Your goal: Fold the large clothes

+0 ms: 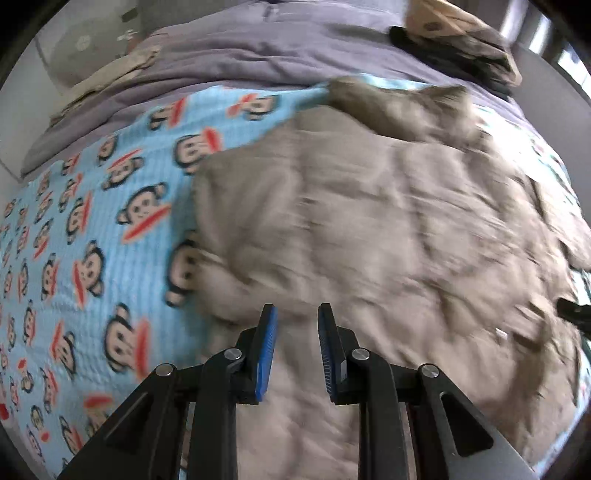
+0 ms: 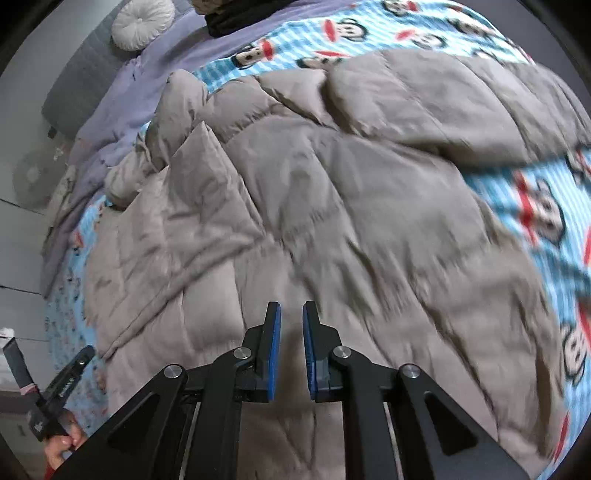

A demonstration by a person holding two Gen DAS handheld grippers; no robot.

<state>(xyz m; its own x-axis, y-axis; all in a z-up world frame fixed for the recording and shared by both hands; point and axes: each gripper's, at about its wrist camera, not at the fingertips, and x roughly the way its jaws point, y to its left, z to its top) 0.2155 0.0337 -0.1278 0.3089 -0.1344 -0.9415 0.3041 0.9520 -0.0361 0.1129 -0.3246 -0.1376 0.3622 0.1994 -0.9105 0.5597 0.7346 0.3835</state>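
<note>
A large taupe quilted puffer coat (image 1: pixel 369 229) lies spread on a bed; it also fills the right wrist view (image 2: pixel 332 206), with a sleeve (image 2: pixel 443 99) folded across the top and the bunched hood or collar end (image 2: pixel 173 122) at the left. My left gripper (image 1: pixel 297 314) hovers over the coat's near edge, jaws open, nothing between them. My right gripper (image 2: pixel 291 310) hovers over the coat's middle, jaws slightly apart and empty. The left gripper also shows in the right wrist view (image 2: pixel 62 391) at the lower left, held in a hand.
A light blue blanket with monkey faces (image 1: pixel 92 221) lies under the coat, also in the right wrist view (image 2: pixel 546 221). A purple duvet (image 1: pixel 277 48) lies beyond it. Dark and tan clothes (image 1: pixel 461 40) are piled at the far right. A round white cushion (image 2: pixel 142 22) sits by the grey headboard.
</note>
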